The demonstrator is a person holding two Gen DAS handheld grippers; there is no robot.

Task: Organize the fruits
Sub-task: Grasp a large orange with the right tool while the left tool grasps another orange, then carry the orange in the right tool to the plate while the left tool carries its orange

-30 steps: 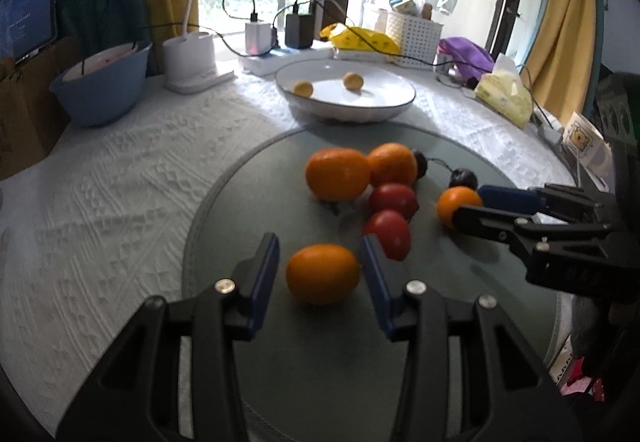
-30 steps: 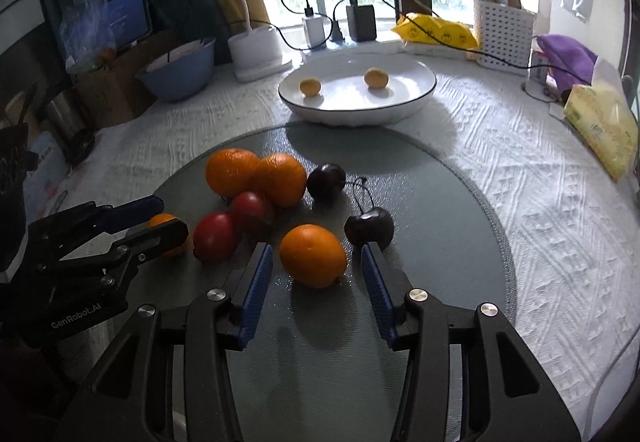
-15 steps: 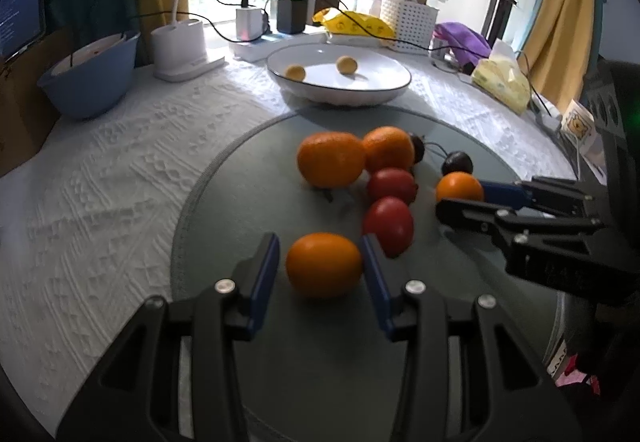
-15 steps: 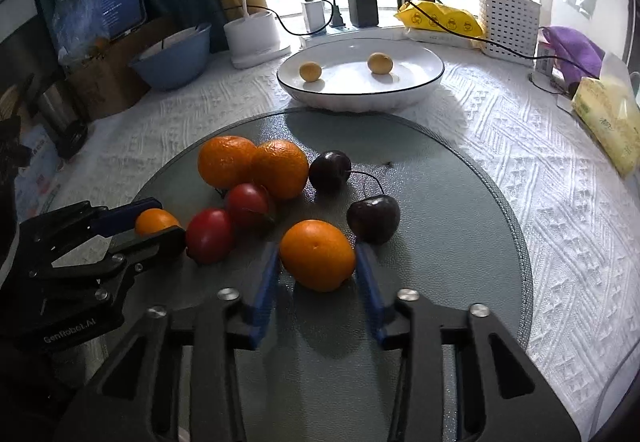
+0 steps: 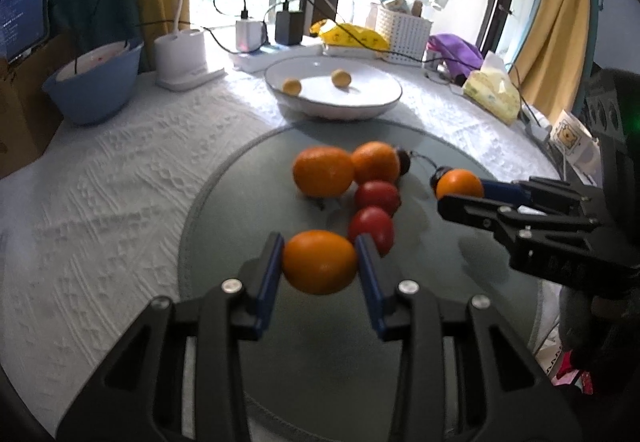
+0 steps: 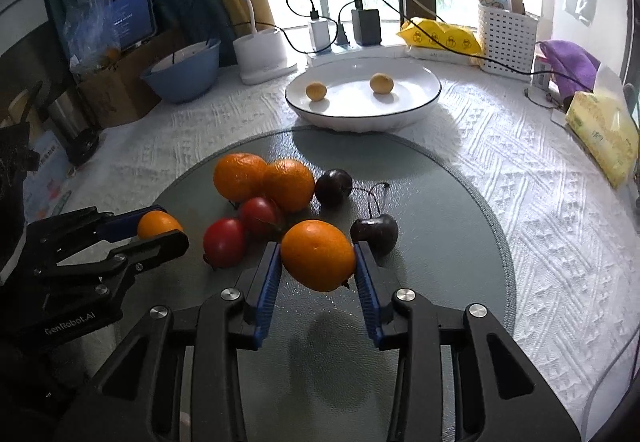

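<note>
Right wrist view: "GenRobot.AI" lettering on left tongs [image 6: 160,232].

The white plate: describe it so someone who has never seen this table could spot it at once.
Start from the round grey mat in the middle of the table, where oranges, tomatoes and dark cherries lie. Just beyond its far edge, towards the window, sits the white plate. It is wide and shallow with a thin dark rim and holds only two small yellow fruits, unlike the deep blue bowl off to the left.
</note>
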